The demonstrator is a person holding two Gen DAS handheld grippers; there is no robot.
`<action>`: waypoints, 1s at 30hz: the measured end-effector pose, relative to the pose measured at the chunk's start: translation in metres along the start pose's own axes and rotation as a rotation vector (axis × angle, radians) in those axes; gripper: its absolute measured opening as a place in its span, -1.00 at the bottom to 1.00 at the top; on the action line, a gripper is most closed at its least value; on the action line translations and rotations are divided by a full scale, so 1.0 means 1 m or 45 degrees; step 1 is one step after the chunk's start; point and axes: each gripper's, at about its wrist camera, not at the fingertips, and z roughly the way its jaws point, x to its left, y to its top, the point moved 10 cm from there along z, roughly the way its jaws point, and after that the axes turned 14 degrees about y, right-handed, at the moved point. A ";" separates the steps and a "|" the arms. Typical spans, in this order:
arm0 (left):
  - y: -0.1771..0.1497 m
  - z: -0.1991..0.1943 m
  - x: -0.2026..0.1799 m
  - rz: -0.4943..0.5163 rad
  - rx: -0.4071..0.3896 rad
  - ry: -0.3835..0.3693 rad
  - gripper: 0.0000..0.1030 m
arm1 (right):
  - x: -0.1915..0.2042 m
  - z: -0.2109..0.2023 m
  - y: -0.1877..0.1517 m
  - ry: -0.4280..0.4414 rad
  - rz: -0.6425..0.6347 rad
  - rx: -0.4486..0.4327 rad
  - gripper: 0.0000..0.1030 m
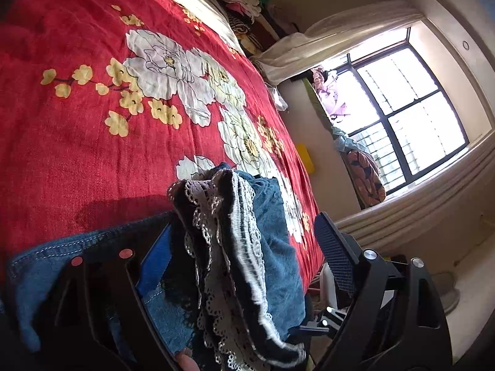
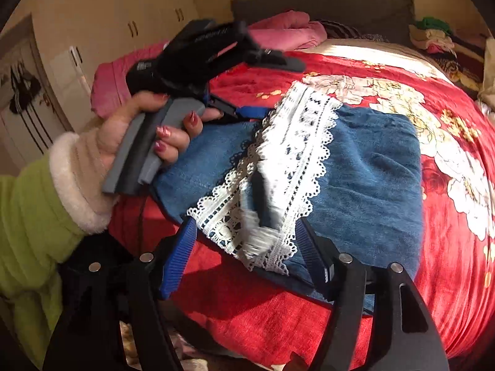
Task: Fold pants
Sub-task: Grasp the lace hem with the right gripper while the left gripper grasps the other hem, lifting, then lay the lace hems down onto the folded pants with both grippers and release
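On red bedspread (image 2: 448, 86): lace-trimmed pants (image 2: 371, 167) folded; both hand-held grippers (image 1: 244, 238) (image 2: 247, 241) wide apart, gripping nothing (no legible writing).

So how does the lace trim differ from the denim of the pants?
The lace trim is white, openwork and scallop-edged; the denim is solid blue and plain. The lace runs as a narrow band, the denim spreads broad. Both lie folded on the red bedspread.

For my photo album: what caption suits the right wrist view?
Folded blue pants with white lace trim on a red floral bedspread, between open fingers.
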 end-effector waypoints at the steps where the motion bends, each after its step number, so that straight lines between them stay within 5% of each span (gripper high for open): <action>1: 0.001 0.003 0.002 -0.010 0.007 0.004 0.54 | -0.008 -0.012 0.007 0.015 0.051 -0.054 0.36; 4: 0.006 0.010 0.005 -0.034 0.024 0.021 0.54 | -0.038 -0.044 0.030 0.031 0.156 -0.193 0.52; 8: 0.010 0.025 0.006 -0.046 0.043 0.094 0.46 | -0.097 -0.054 0.045 -0.117 0.343 -0.229 0.53; 10: 0.011 0.030 0.007 -0.035 0.040 0.154 -0.04 | -0.140 -0.048 0.052 -0.140 0.451 -0.218 0.51; 12: 0.010 0.033 0.007 -0.035 0.040 0.173 -0.39 | -0.168 -0.034 0.058 -0.113 0.542 -0.198 0.27; 15: 0.008 0.037 0.002 -0.043 0.028 0.179 -0.54 | -0.189 -0.010 0.058 -0.003 0.630 -0.140 0.17; 17: 0.008 0.034 0.000 -0.039 0.001 0.202 -0.58 | -0.201 0.006 0.056 0.040 0.718 -0.084 -0.63; 18: 0.010 0.032 0.001 -0.039 -0.016 0.218 -0.60 | -0.202 0.010 0.058 0.095 0.736 -0.086 -0.71; 21: 0.017 0.025 0.018 -0.056 -0.072 0.322 -0.60 | -0.207 0.003 0.070 0.080 0.721 -0.152 -0.71; 25: 0.014 0.036 0.037 -0.109 -0.048 0.365 -0.58 | -0.213 0.027 0.064 -0.103 0.579 -0.030 -0.71; 28: 0.015 0.032 0.040 -0.106 -0.060 0.377 -0.45 | -0.213 0.028 0.063 -0.118 0.556 -0.026 -0.67; 30: 0.015 0.022 0.039 -0.119 -0.071 0.370 -0.24 | -0.210 0.020 0.065 -0.098 0.564 -0.041 -0.38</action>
